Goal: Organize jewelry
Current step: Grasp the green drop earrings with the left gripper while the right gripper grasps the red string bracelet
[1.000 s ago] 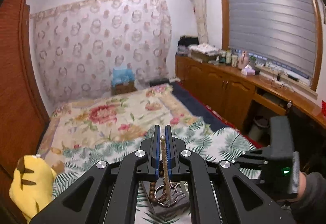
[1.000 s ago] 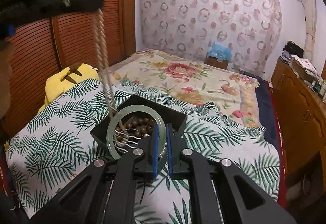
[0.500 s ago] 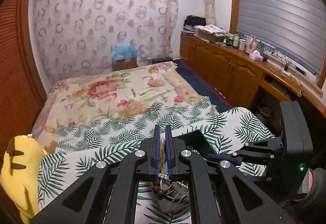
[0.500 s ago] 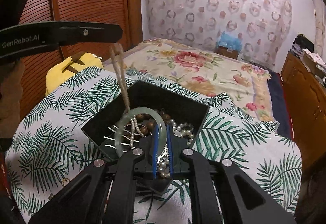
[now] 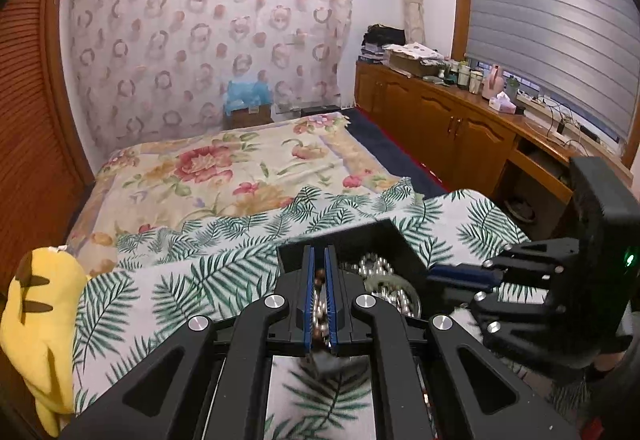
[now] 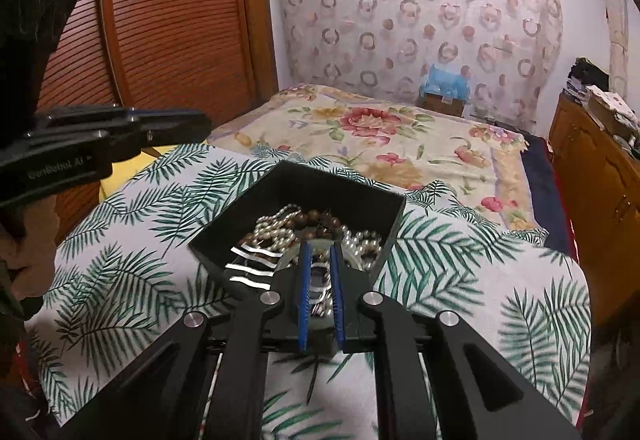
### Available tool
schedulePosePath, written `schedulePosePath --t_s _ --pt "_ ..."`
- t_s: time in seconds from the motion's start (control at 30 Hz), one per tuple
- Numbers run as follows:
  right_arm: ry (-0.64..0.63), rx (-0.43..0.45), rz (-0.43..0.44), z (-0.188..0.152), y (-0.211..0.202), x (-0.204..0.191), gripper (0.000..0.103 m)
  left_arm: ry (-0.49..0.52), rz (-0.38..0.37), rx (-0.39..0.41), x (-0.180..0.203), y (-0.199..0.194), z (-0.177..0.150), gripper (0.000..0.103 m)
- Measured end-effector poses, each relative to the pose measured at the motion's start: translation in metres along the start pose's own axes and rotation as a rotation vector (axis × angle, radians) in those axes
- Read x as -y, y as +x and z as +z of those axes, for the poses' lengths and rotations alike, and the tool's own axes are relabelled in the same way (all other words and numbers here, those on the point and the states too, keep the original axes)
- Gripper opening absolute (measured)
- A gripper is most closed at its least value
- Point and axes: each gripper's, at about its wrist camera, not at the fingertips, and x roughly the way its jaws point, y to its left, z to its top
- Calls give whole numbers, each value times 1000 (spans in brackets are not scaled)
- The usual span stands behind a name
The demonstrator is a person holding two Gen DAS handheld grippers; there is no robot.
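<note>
A black open box (image 6: 344, 195) sits on a palm-leaf cloth and holds pearl strands (image 6: 276, 230), brown wooden beads (image 6: 320, 217) and silver bangles (image 6: 248, 266). My right gripper (image 6: 319, 252) is over the box's near side, its jaws nearly shut around a pale green jade bangle (image 6: 290, 258) that rests in the box. My left gripper (image 5: 319, 260) hangs over the box (image 5: 360, 236) with its jaws a narrow gap apart and nothing gripped; beads show through the gap. It also shows from the side in the right wrist view (image 6: 176, 121).
A floral bedspread (image 6: 380, 135) lies beyond the palm-leaf cloth (image 6: 132, 224). A yellow plush toy (image 5: 40, 316) sits at the left. A slatted wooden wardrobe (image 6: 168, 19) stands left, a wooden sideboard (image 5: 460, 127) right.
My left gripper has lowered the hanging bead strand into the box and let it go. My right gripper has lowered the jade bangle from above into the box.
</note>
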Motion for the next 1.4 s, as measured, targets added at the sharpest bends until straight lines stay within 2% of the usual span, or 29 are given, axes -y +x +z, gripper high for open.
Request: schedulePosePath --t_s 0.47,0.63,0.7,0.8,1.0,1.2,1.4 --pt "34 -7 -14 -60 -54 -31 13 10 -11 -7 14 -48 -49 4" --pt "40 -22 -2 -78 -65 -42 13 14 -28 -38 24 -58 -76 5" --pt "42 -35 5 -83 -64 -45 19 18 -34 -59 27 -59 -89 9" --pt "34 -63 10 -88 -55 -50 20 11 -52 -100 27 -56 -110 16" --pt "14 -120 19 -91 -28 -54 20 -16 -56 -187 15 -41 -145 16" --pt "4 -178 -12 -89 -6 -49 20 -14 -82 -225 15 -36 -159 16" --pt "1 -211 -45 -90 2 -48 20 10 -117 -239 30 -35 -162 16"
